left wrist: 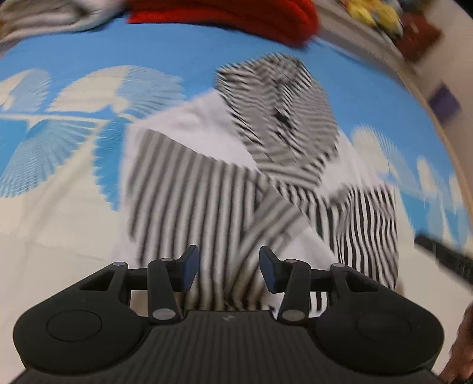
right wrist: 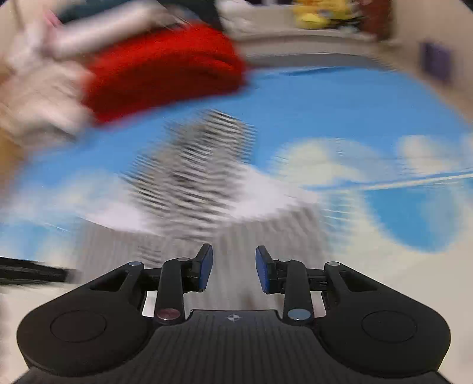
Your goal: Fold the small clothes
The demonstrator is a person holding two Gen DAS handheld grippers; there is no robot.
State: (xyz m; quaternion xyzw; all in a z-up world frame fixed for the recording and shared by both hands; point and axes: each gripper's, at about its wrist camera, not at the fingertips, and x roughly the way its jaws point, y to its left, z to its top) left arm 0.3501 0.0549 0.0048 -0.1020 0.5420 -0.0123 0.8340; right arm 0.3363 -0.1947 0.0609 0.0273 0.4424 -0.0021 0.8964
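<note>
A small black-and-white striped hooded garment [left wrist: 236,177] lies on a blue and white patterned sheet [left wrist: 88,53], its hood pointing away and its sleeves crossed over the body. My left gripper [left wrist: 229,270] is open and empty, just above the garment's near hem. In the right wrist view the same garment [right wrist: 198,183] is blurred by motion. My right gripper [right wrist: 233,270] is open and empty, over the garment's near edge. The other gripper shows as a dark blur at the right edge of the left wrist view [left wrist: 443,257].
A folded red cloth [left wrist: 230,17] lies beyond the hood; it also shows in the right wrist view [right wrist: 165,71]. Grey and pale clothes [left wrist: 44,17] are piled at the far left. A ledge with a yellow toy [right wrist: 319,11] runs behind the sheet.
</note>
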